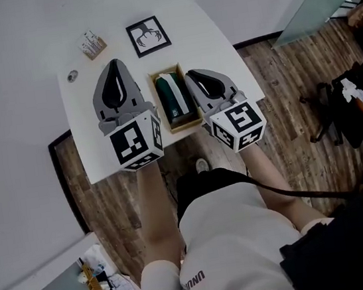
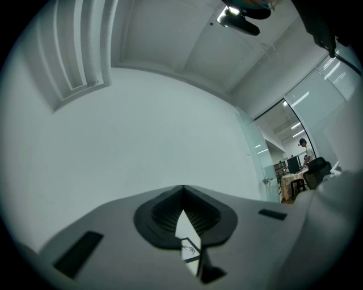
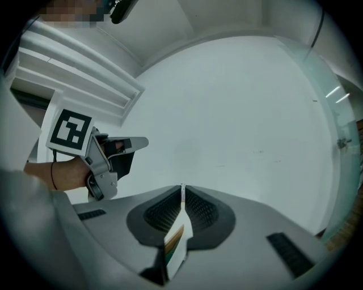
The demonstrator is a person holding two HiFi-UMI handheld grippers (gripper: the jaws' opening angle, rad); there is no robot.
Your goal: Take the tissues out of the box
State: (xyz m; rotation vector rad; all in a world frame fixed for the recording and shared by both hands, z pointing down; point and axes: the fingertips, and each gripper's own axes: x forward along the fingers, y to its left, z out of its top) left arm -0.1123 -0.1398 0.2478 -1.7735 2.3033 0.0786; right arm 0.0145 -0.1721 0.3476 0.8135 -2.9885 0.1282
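The tissue box (image 1: 162,74) is an open wooden tray holding a dark green tissue pack (image 1: 172,97) with a white sheet at its far end. It lies on the white table (image 1: 206,37) between my two grippers. My left gripper (image 1: 115,63) hovers to the box's left, jaws shut and empty. My right gripper (image 1: 190,75) sits against the box's right side, also shut with nothing held. In the right gripper view the closed tips (image 3: 182,187) point at the wall, and a sliver of the box (image 3: 174,249) shows below them. The left gripper view shows its tips (image 2: 182,188) meeting.
A framed black-and-white picture (image 1: 148,36) lies at the table's far side, with a small card stand (image 1: 92,45) to its left and a small round disc (image 1: 72,75) near the left edge. Wooden floor (image 1: 280,87) and a black chair (image 1: 347,107) are to the right.
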